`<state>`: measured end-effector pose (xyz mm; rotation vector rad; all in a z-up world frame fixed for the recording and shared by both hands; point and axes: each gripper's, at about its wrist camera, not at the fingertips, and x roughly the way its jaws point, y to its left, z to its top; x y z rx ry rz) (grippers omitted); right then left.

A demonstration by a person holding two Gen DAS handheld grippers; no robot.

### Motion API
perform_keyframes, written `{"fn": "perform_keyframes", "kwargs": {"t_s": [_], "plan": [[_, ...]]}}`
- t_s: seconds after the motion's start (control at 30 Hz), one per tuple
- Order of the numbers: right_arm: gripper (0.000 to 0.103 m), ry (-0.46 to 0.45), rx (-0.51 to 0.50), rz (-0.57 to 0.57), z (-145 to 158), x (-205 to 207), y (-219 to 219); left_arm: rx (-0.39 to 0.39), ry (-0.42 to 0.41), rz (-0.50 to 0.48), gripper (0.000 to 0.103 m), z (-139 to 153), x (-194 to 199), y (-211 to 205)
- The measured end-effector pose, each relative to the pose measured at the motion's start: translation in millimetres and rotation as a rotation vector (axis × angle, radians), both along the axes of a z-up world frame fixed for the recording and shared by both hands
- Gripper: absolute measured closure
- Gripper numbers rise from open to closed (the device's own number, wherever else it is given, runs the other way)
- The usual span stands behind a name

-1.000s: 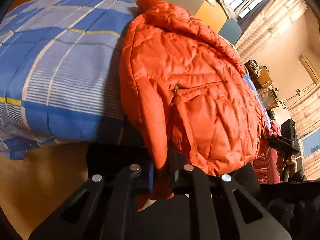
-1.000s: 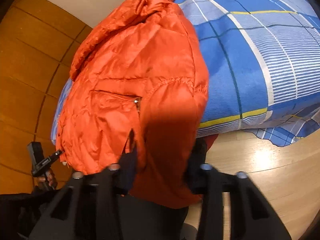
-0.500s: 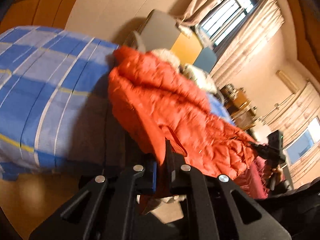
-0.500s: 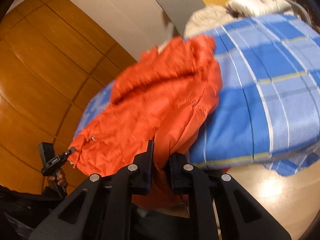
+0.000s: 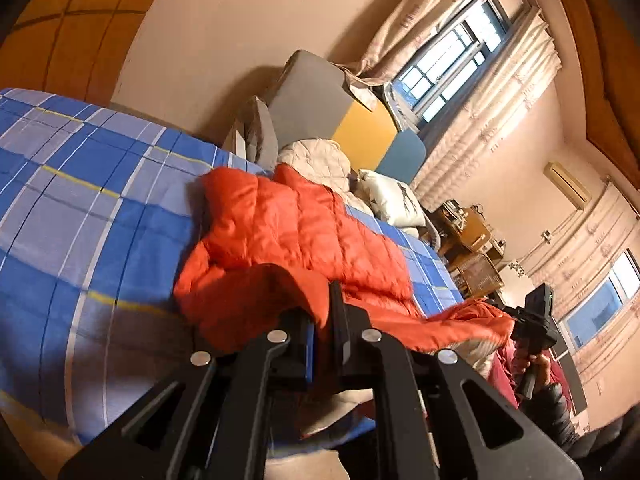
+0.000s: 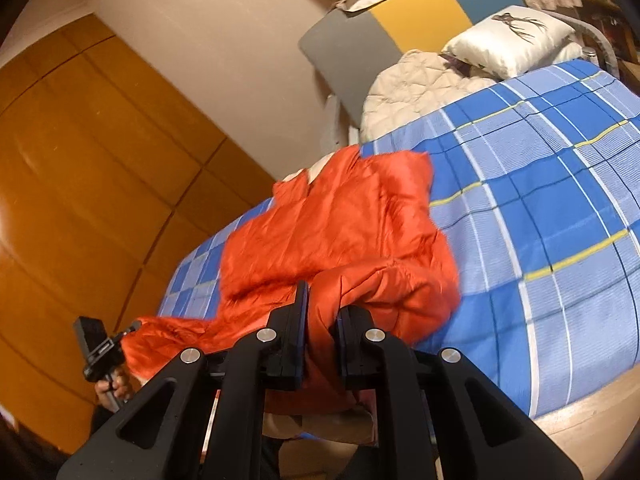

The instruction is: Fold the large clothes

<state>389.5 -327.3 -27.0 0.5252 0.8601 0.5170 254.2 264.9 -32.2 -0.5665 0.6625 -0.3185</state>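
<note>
An orange puffer jacket (image 5: 304,236) lies spread on a bed with a blue plaid cover (image 5: 80,216); it also shows in the right wrist view (image 6: 340,232). My left gripper (image 5: 324,320) is shut on the jacket's near edge at the bed's foot. My right gripper (image 6: 322,320) is shut on another part of the same near edge. The held edge is lifted a little and sags between the two grippers. Each gripper shows far off in the other's view, the right one (image 5: 536,320) and the left one (image 6: 100,352).
A beige quilted garment (image 6: 420,84) and a white pillow (image 6: 516,36) lie at the head of the bed (image 6: 560,200). A grey, yellow and blue headboard (image 5: 340,120) stands behind them. Wooden wardrobe panels (image 6: 80,160) line one side, curtained windows (image 5: 460,60) the other.
Both grippers have risen and pulled back with the jacket. It hung down over the bed's edge before; now it lies stretched out flat on top of the cover.
</note>
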Motion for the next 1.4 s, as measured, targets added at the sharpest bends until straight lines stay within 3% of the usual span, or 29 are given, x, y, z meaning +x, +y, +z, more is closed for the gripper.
{"fn": "perform_keyframes", "kwargs": {"t_s": [0.53,0.67,0.83,0.97,1.03,1.1,1.13,1.17,1.2,1.23,1.4], "plan": [[0.091,0.203,-0.024,-0.076,-58,127,16,0.023,0.192,0.066,0.096,-40,155,14],[0.091,0.242,0.026,-0.088,-71,143,13,0.039,0.221,0.071,0.092,-51,176,14],[0.073,0.267,0.124,-0.083,-77,153,5,0.046,0.233,0.062,0.088,-54,184,18],[0.042,0.259,0.237,-0.092,-73,159,1,-0.013,0.241,0.070,0.073,-54,183,28],[0.035,0.244,0.249,-0.096,-68,161,1,-0.025,0.236,0.075,0.067,-52,182,31],[0.021,0.221,0.268,-0.109,-62,160,0,-0.036,0.229,0.077,0.055,-50,180,33],[0.019,0.196,0.259,-0.122,-57,159,-1,-0.043,0.226,0.080,0.053,-48,179,34],[0.016,0.175,0.266,-0.125,-53,158,-3,-0.060,0.220,0.075,0.044,-46,178,35],[0.016,0.166,0.277,-0.125,-50,157,-5,-0.064,0.211,0.083,0.029,-44,176,37],[0.016,0.159,0.279,-0.129,-47,155,-7,-0.047,0.190,0.119,0.023,-39,173,39],[0.016,0.117,0.148,-0.088,-39,134,-7,-0.057,0.121,0.173,0.013,-23,156,60]]}}
